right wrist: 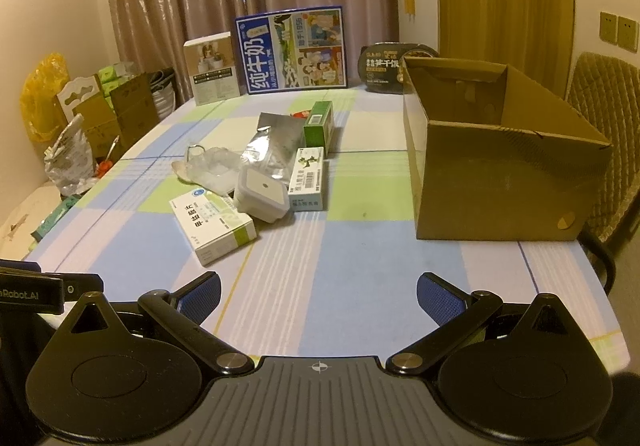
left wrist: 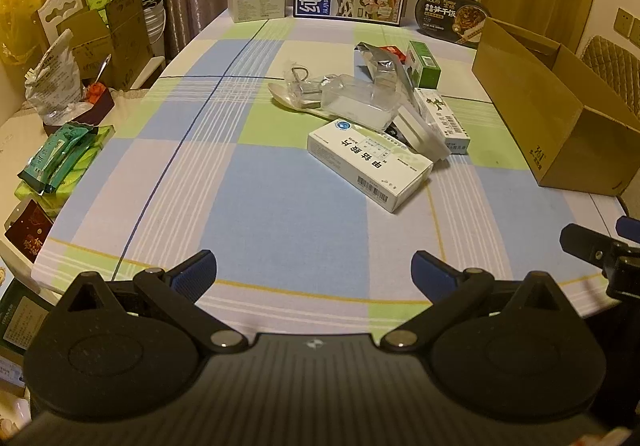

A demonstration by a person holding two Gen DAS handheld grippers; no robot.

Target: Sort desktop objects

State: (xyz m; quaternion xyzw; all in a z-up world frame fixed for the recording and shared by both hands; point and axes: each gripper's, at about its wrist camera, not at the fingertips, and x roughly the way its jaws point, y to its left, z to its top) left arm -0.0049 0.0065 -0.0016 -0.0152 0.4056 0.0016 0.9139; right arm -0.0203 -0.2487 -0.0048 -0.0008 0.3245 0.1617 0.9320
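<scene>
1. here, the left gripper point(left wrist: 314, 272) and the right gripper point(right wrist: 319, 296) both hang low over the near edge of the table point(right wrist: 340, 258), each with its fingers spread wide and nothing between them; they look parked short of the clutter, likely so either one can reach in first.
2. the things to sort lie heaped mid-table, touching or overlapping, which suggests they were dumped there and not laid out.
3. an open cardboard box point(right wrist: 496, 182) stands well apart on the right side, mouth up and seemingly empty, probably the place the items are meant to go.
4. counted in the heap: three cartons, namely a large white one point(right wrist: 214, 228) nearest, a small white one point(right wrist: 306, 182) and a green one point(right wrist: 319, 126); one grey lidded tub point(right wrist: 262, 196) leaning on the large carton; one silver foil pouch point(right wrist: 272, 144); one clear plastic pack point(left wrist: 356, 102); one pale spoon-like piece point(left wrist: 296, 102) under it.
5. something red point(left wrist: 391, 50) peeks behind the foil; i cannot tell what.
6. by my reading, nothing has been sorted yet.
</scene>
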